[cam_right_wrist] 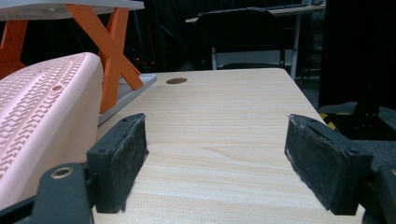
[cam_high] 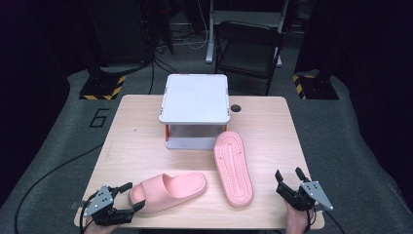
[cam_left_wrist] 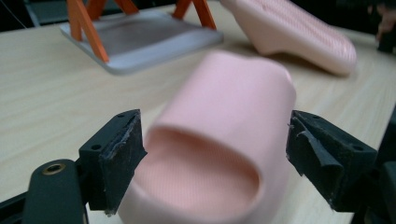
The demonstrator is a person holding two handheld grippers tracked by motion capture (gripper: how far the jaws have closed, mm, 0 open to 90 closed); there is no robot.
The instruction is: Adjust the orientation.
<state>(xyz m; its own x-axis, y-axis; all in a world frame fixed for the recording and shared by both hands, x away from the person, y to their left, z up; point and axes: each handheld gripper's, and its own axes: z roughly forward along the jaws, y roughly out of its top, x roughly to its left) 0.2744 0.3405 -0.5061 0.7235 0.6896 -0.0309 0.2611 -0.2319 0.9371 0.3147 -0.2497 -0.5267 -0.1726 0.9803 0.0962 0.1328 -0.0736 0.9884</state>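
Observation:
Two pink slippers lie on the wooden table. One slipper sits upright near the front, heel end toward my left gripper. That gripper is open, its jaws on either side of the slipper's heel without closing on it. The other slipper lies sole up, right of centre; its ribbed sole fills the left of the right gripper view. My right gripper stands open at the front right corner, nothing between its pads.
A small white shelf rack with orange legs stands at the middle back of the table. A round hole is in the tabletop beside it. A black folding chair stands behind the table.

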